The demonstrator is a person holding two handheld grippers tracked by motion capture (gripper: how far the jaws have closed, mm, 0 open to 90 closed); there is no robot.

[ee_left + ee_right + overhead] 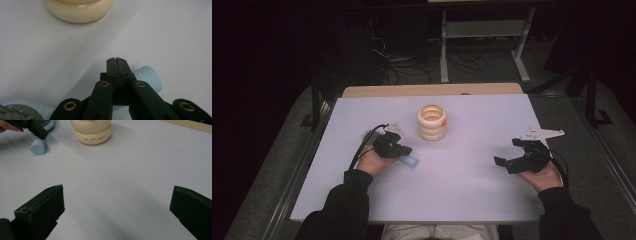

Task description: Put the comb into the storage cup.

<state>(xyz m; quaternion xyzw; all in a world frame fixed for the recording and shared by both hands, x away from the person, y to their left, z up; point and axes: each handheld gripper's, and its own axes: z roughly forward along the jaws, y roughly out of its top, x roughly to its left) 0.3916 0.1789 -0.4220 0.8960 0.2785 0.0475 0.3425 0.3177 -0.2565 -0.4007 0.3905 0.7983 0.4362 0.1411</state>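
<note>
A light blue brush lies on the white table, its round handle (412, 161) (150, 77) (38, 146) poking out past my left gripper and its bristled head (15, 112) near the hand. My left gripper (403, 149) (117, 61) (37, 131) is shut pad against pad, resting over the handle with nothing between the pads. A cream stack of rings (432, 121) (78, 11) (92, 131) stands just beyond it, apart from it. My right gripper (508, 151) (117, 212) stands open at the table's right side, with only bare table between its fingers.
The white table top (462, 190) has a wooden strip (432, 90) along its far edge. Beyond it the dark floor holds cables (402, 65) and a metal frame (484, 30). The person's sleeves come in at the near edge.
</note>
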